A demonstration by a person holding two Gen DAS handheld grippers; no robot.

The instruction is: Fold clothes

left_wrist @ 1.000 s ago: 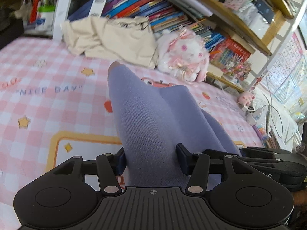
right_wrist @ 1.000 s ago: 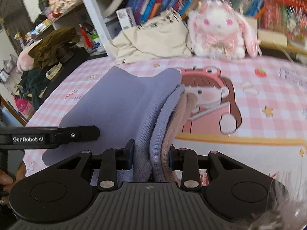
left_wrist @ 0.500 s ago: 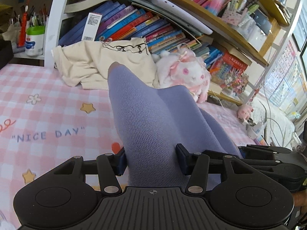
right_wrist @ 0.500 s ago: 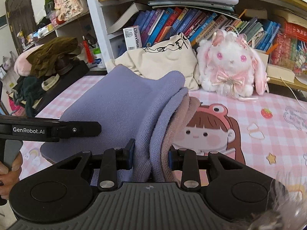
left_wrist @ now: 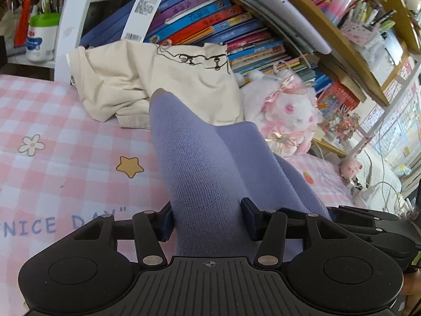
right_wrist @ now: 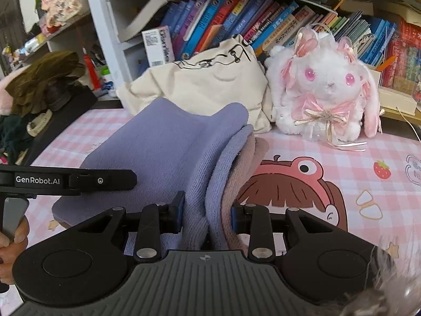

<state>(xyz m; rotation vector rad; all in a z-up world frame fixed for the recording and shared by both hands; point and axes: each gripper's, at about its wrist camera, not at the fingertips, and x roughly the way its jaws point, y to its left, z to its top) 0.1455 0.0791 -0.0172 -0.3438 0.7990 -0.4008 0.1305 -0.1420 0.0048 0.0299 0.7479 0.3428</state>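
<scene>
The pink checked bench (left_wrist: 65,163) ran out ahead of both pairs of fingers, with the bookshelf (right_wrist: 236,15) standing at its far edge. Held above it was the folded lilac knit garment (left_wrist: 208,179), the largest thing near the fingers: in the left wrist view it rose straight up from between the fingers and leaned away toward the cream cloth bag (left_wrist: 168,79) beyond the fingertips. The left gripper (left_wrist: 208,220) had its fingers (left_wrist: 165,221) closed in on a thick fold of the knit, pads pressed against both sides. The right gripper (right_wrist: 208,214) gripped the same bundle the same way, lilac layers stacked against its left finger and a dusty pink inner layer against its right finger. From the right gripper the cloth spread away leftward as a flat sheet, passing under the left gripper's black body, which showed at the left edge with the person's left hand (right_wrist: 10,245) wrapped round its handle. Both grippers pointed forward, side by side, level with each other. The white plush rabbit (right_wrist: 323,89) sat ahead and right of the right fingers, touching the bag.

Compared with a second before, the grip had not changed, but both grippers had travelled forward: bag, rabbit and books loomed nearer, and the "NICE DAY" lettering (left_wrist: 31,226) had slid back beside the left finger.
</scene>
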